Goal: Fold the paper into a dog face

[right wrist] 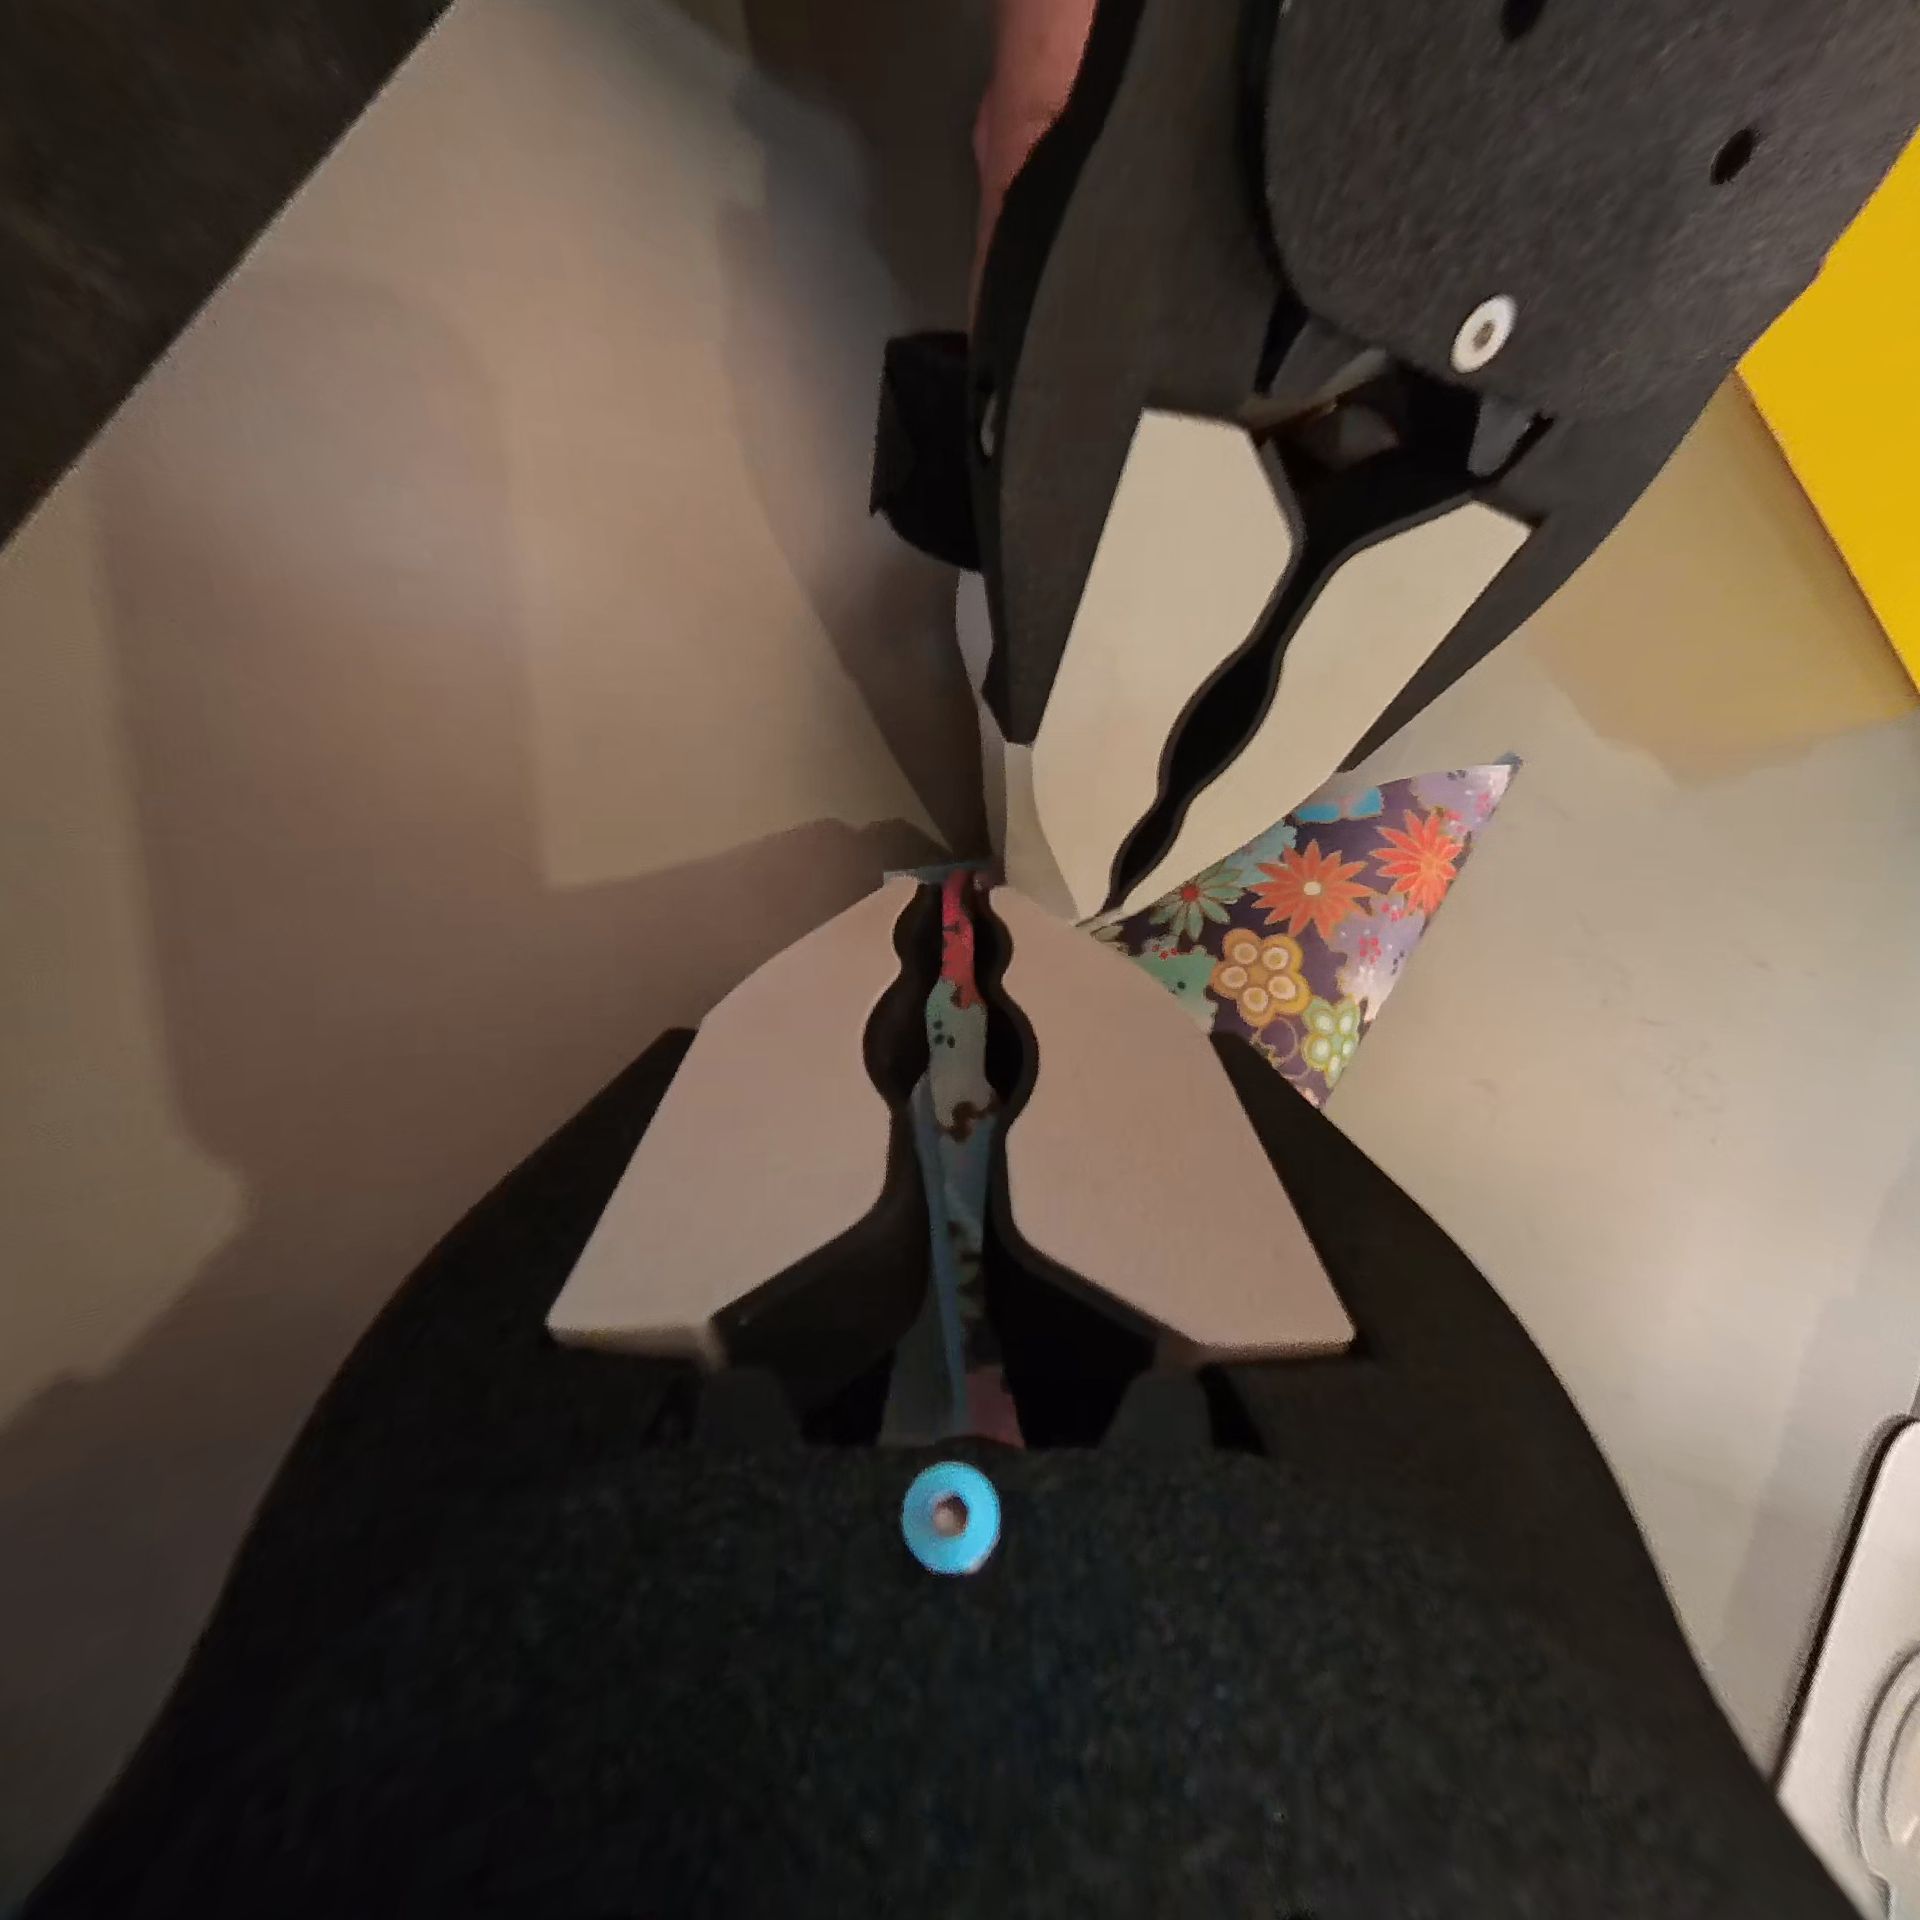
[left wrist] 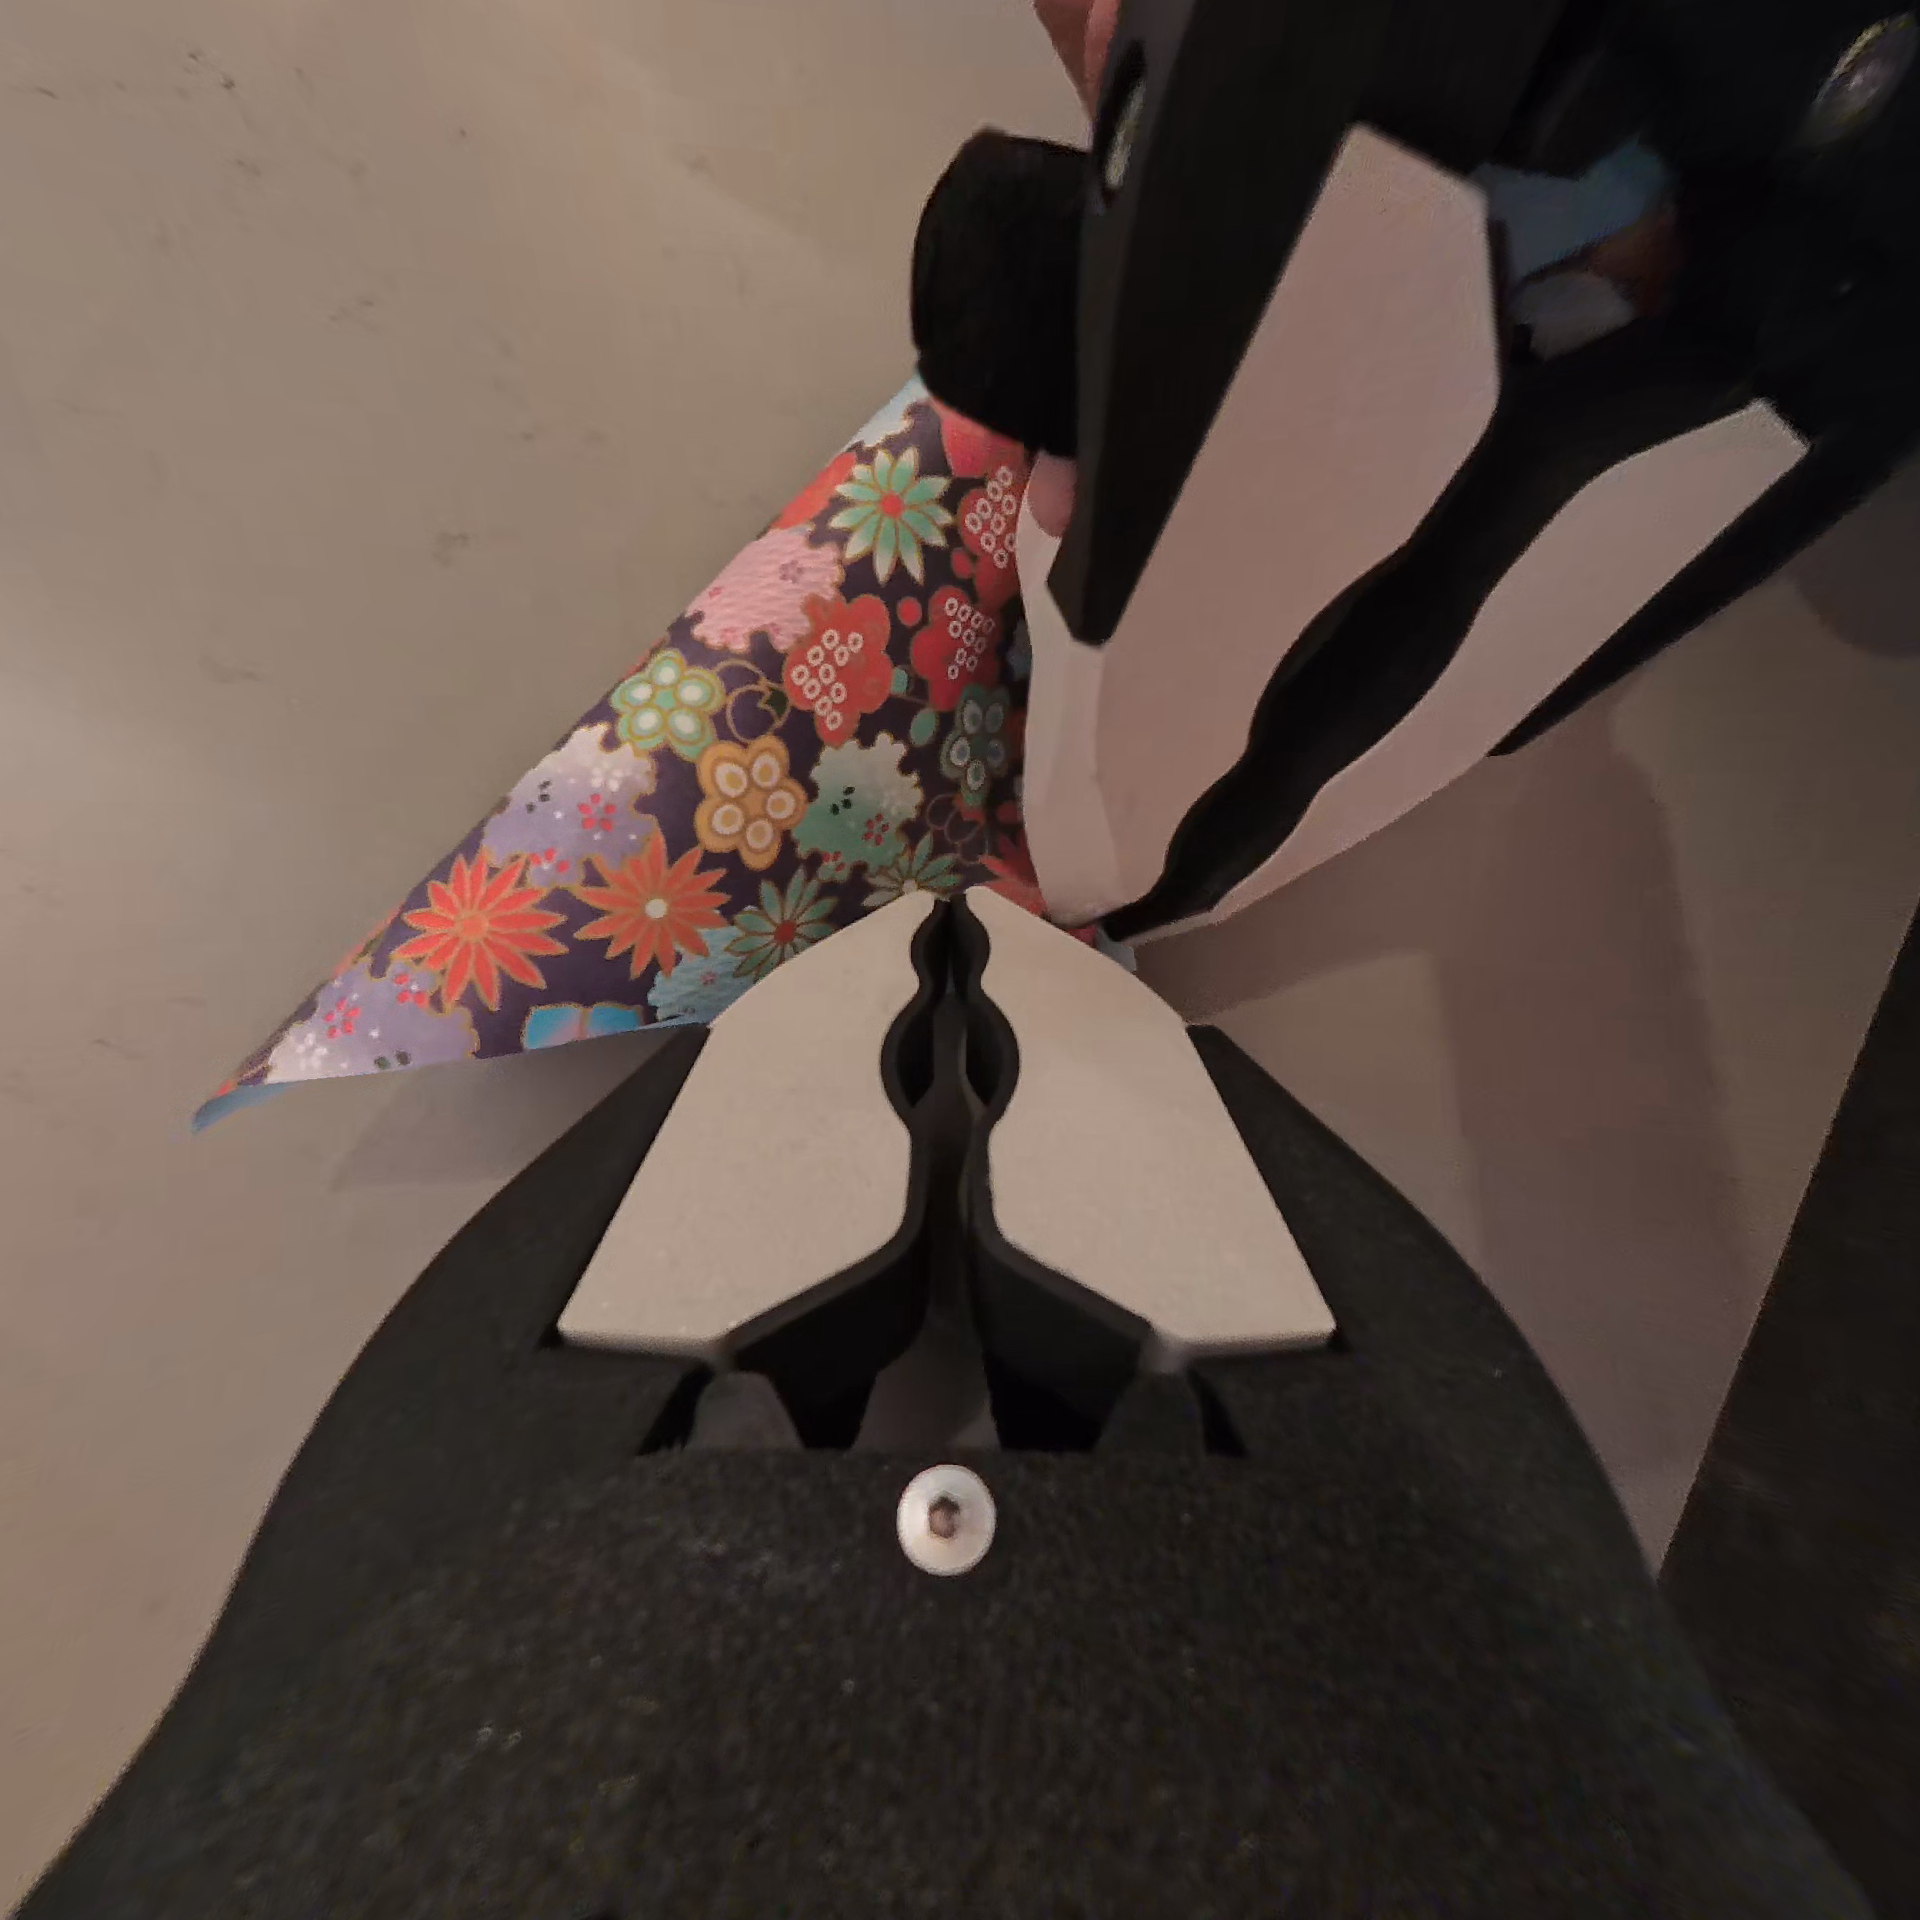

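The paper (left wrist: 727, 779) is a floral-patterned sheet folded into a triangle, with a white underside (left wrist: 1070, 727). It is held tilted up off the beige table (left wrist: 312, 416). My left gripper (left wrist: 951, 909) is shut, its tips pinching the paper's lower edge. My right gripper (left wrist: 1117, 925) comes in from the upper right, shut on the paper right beside the left tips. In the right wrist view the paper (right wrist: 1299, 935) runs between the jaws of my right gripper (right wrist: 961, 883). The left gripper (right wrist: 1112, 899) meets it from above, tips nearly touching.
A yellow object (right wrist: 1849, 416) stands at the table's far right. A pale grey object (right wrist: 1870, 1662) lies at the lower right. The table edge and dark floor (right wrist: 104, 156) show at the upper left. A hand (right wrist: 1018, 114) holds the left gripper. The grippers are tip to tip, or close to it.
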Available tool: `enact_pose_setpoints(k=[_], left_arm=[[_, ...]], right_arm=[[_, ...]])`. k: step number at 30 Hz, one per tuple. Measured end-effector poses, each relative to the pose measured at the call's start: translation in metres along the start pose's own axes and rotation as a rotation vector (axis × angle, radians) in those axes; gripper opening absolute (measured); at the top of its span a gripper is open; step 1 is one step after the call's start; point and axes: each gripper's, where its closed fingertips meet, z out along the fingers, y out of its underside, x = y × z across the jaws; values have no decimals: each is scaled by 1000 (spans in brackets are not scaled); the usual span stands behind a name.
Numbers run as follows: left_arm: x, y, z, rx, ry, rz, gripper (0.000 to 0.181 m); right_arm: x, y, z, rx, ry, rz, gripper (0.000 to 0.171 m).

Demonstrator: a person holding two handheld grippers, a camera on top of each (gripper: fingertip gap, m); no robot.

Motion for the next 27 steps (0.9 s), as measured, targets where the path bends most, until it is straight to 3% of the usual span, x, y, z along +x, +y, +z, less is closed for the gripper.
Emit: enact_pose_setpoints(k=[27], left_arm=[[2, -1, -2, -7, 17, -14, 3]], right_arm=[[-4, 3, 4, -27, -5, 54, 0]])
